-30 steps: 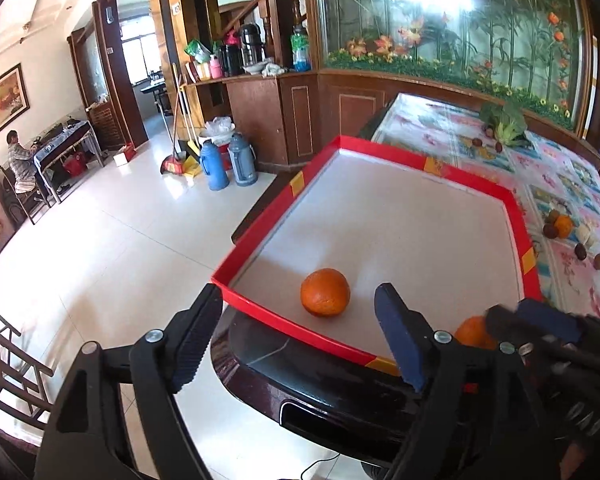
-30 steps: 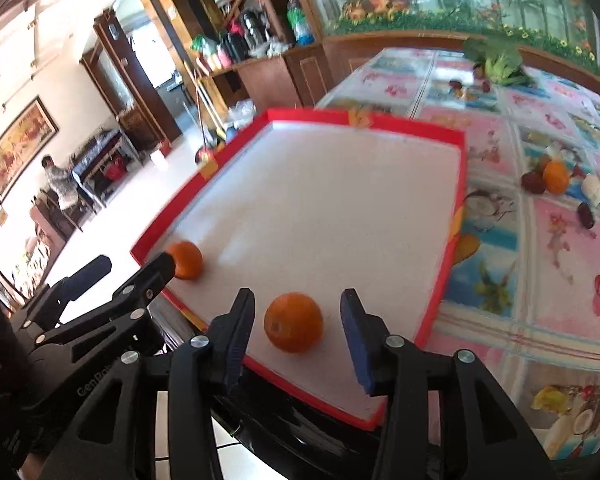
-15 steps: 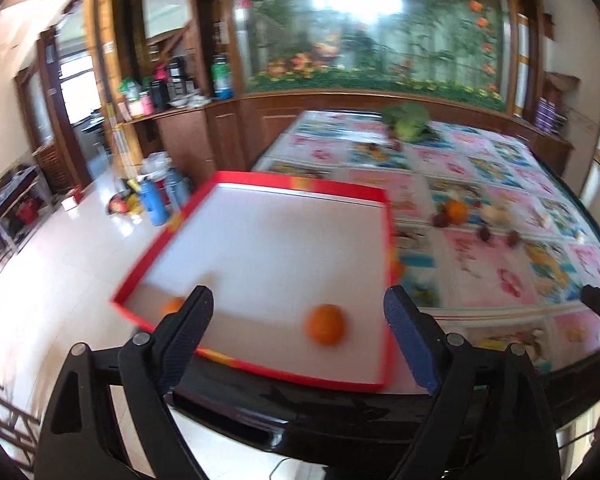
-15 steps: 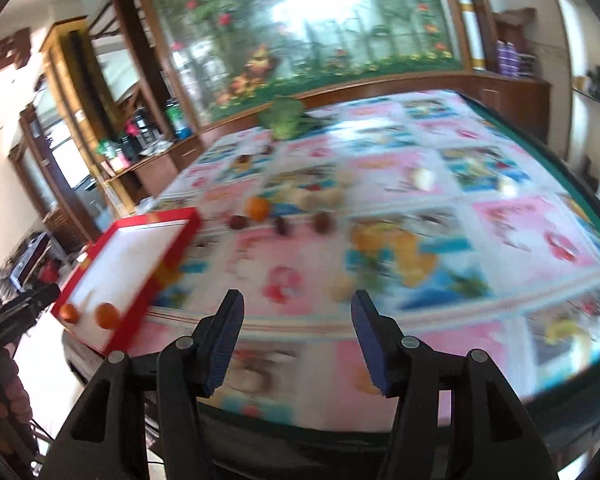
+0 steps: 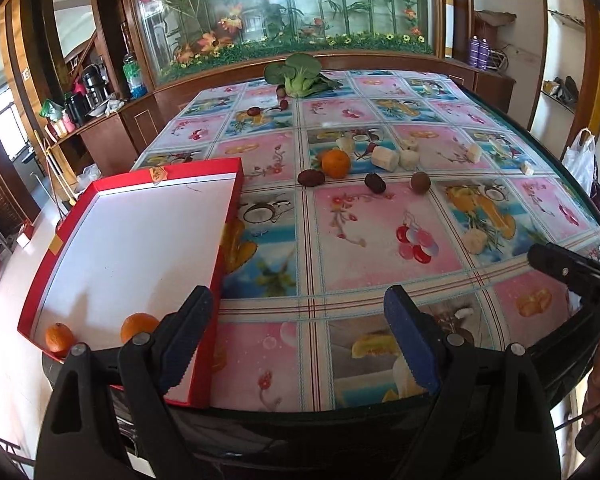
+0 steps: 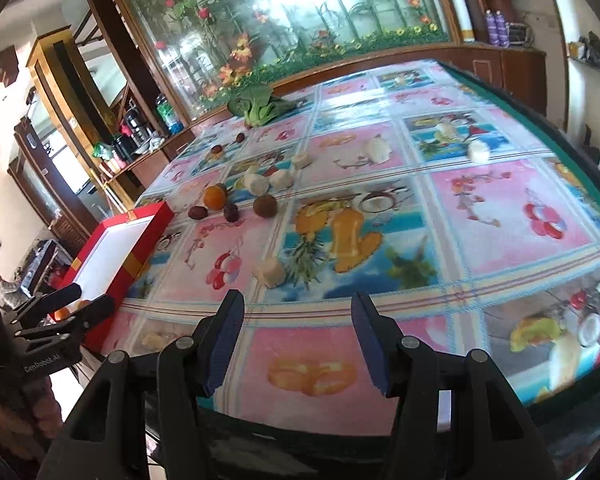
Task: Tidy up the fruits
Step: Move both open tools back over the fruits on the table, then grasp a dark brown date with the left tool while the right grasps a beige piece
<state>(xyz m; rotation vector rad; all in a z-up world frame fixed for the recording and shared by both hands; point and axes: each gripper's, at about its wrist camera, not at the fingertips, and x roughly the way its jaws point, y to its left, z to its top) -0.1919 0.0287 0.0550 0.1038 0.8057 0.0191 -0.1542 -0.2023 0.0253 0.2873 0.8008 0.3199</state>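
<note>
Red shallow cardboard tray point(image 5: 228, 216), white-lined, at the table's near left corner: two round oranges point(image 5: 138, 326) lie along its near edge. Third orange point(image 5: 335, 163) loose mid-table on the fruit-printed plastic cloth point(image 5: 380, 240), touching a dark brown date-like fruit point(image 5: 311, 178), pale chunks point(image 5: 386, 158) just beside. Left gripper point(image 5: 298, 338) empty, jaws wide; right gripper point(image 6: 296, 340) empty, jaws parted, having just been opening. Advice: approach the loose orange from its free side, straddle it squarely, and avoid nudging its neighbours.

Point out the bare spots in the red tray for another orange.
Most of the red tray is bare: everything beyond the two oranges at its near edge. The table's loose orange sits amid crowded dark fruits and white chunks.
</note>
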